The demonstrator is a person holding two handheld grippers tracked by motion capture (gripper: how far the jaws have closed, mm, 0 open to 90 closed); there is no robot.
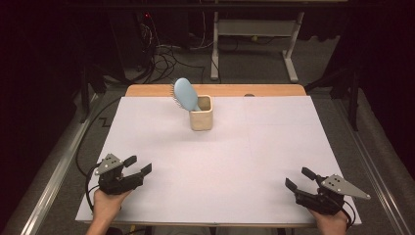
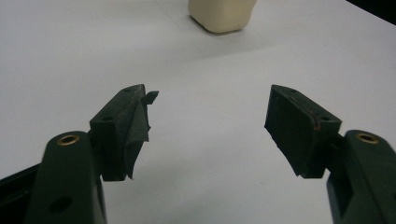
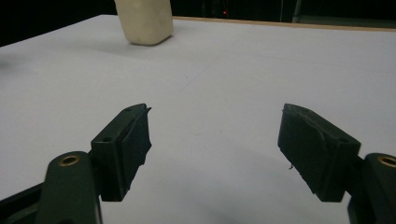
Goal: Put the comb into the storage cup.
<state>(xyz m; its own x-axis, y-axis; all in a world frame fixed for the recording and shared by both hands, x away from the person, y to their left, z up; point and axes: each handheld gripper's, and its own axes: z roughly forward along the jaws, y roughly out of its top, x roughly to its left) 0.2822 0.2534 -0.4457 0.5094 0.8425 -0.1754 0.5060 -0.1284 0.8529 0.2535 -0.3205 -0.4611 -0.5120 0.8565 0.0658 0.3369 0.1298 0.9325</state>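
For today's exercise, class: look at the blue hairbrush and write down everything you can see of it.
The hairbrush has a pale blue, smooth oval head that looks like plastic, with short pale bristles showing along its left edge. It stands handle-down in the cream cup, its head rising above the rim and tilting to the left and away. Its handle is mostly hidden inside the cup. Only the cup touches it, and it stands near the far edge of the white table.
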